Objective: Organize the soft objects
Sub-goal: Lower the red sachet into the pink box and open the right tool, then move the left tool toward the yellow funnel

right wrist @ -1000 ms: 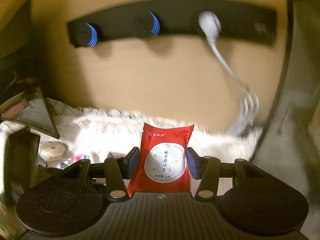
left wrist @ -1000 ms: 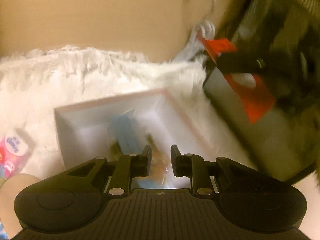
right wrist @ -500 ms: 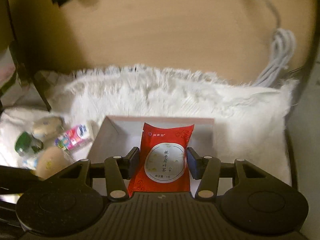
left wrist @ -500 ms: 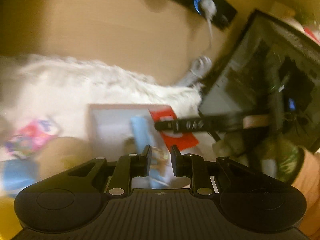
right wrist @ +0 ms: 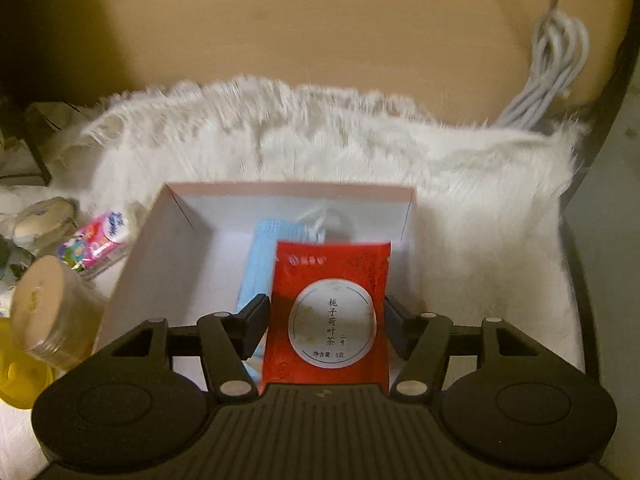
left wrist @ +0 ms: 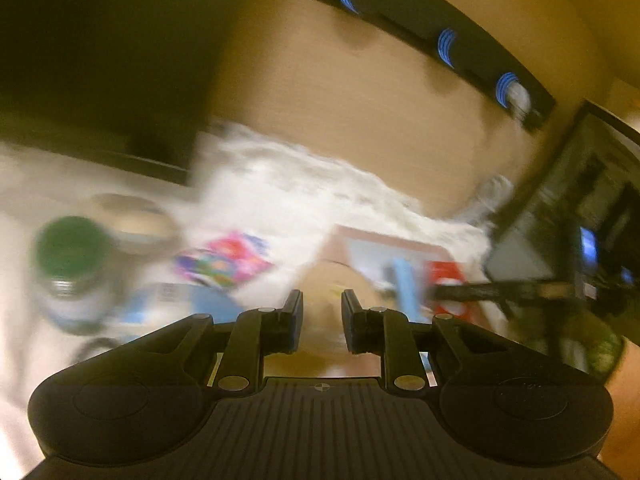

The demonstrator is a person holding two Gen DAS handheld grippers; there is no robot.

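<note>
Red tea sachet (right wrist: 328, 316) held over the white box (right wrist: 288, 194)

The right gripper (right wrist: 326, 320) pinches the sachet above the box, beside a blue face mask (right wrist: 260, 264); better to lower it first, then release it flat. The left gripper (left wrist: 321, 322) has its jaws apart, seemingly empty, but its view is blurred and the jar (left wrist: 320, 292) ahead is unclear.

Your left wrist view is smeared with motion blur, so the green-capped jar (left wrist: 66, 264) and the pink packet (left wrist: 226, 262) are just color blobs, no label readable. The box (left wrist: 394, 248) there is half lost behind your gripper body. In the right wrist view the red tea sachet (right wrist: 330, 312) covers most of the blue face mask (right wrist: 260, 268), and its bottom edge is hidden. The yellow thing (right wrist: 18, 376) is cut off at the left edge.
</note>
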